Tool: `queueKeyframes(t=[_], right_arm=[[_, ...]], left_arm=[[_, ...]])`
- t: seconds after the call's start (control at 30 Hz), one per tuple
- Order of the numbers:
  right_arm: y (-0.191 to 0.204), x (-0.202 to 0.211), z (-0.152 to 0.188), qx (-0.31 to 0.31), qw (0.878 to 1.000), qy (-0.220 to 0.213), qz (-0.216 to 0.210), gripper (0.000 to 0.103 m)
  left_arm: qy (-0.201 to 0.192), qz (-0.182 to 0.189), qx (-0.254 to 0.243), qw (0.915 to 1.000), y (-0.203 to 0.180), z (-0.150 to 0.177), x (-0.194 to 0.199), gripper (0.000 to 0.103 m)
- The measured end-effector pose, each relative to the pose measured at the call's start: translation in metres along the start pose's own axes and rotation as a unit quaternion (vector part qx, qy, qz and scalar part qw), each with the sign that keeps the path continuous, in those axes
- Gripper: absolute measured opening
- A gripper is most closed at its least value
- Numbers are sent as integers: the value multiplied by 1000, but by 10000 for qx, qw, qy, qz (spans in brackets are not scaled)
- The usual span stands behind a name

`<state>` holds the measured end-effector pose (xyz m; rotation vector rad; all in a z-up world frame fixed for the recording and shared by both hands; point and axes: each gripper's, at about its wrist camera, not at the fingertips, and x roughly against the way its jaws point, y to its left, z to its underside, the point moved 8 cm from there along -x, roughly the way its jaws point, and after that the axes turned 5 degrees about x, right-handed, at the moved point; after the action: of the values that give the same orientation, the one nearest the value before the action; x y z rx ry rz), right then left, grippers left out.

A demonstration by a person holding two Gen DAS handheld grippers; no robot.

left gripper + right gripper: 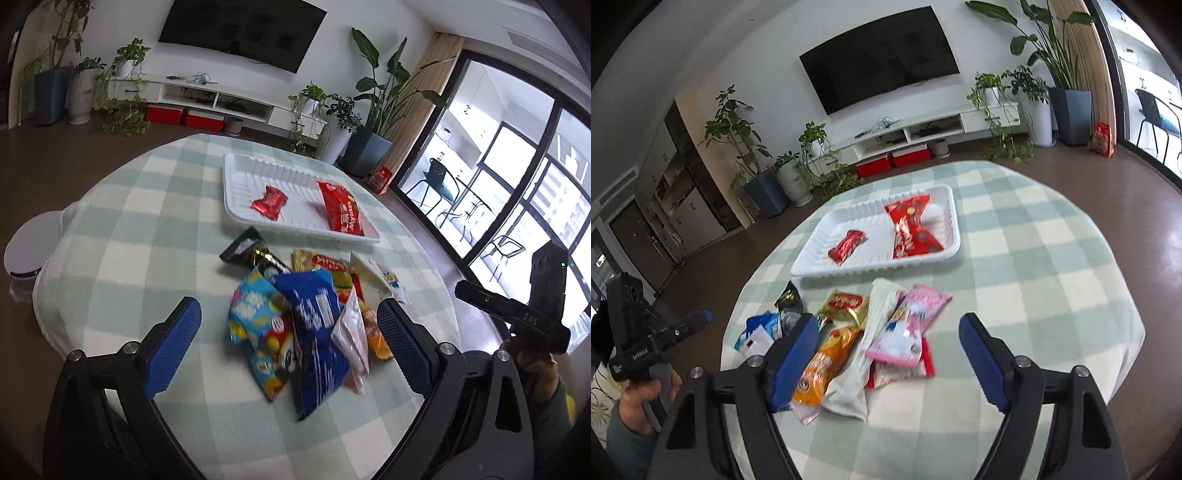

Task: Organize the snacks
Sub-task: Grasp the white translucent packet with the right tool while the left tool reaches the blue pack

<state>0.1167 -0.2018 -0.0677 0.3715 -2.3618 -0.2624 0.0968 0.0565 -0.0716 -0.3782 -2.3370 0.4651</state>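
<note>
**Two open tools above the snack pile**

The left tool (290,325) has its blue fingers spread wide and holds nothing; the right tool (888,354) is spread the same way. Between and just ahead of both lies the loose pile of colourful snack packets (314,310) on the round counter with the green-and-white checked cloth (147,221). Farther ahead, the white ribbed plastic tray (827,225) holds a small red candy wrapper (269,203) and a larger red snack bag (341,212), apart from each other.
</note>
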Motion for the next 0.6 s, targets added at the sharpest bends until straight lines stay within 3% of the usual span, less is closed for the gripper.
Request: queueKeyframes(t=[0.13,0.3,0.6], right_arm=[[15,-15,29,-64,9992,377,-99,73],[46,-21,41,124,9985,452,-294,70],[124,-49,52,1941,9771,560,-676,55]], left_arm=[[-48,-124,-265,9996,-17,29,3,97],[70,-121,-319,9994,-27,33,-11,96],[11,18,-122,9999,-11,27,-4,86]])
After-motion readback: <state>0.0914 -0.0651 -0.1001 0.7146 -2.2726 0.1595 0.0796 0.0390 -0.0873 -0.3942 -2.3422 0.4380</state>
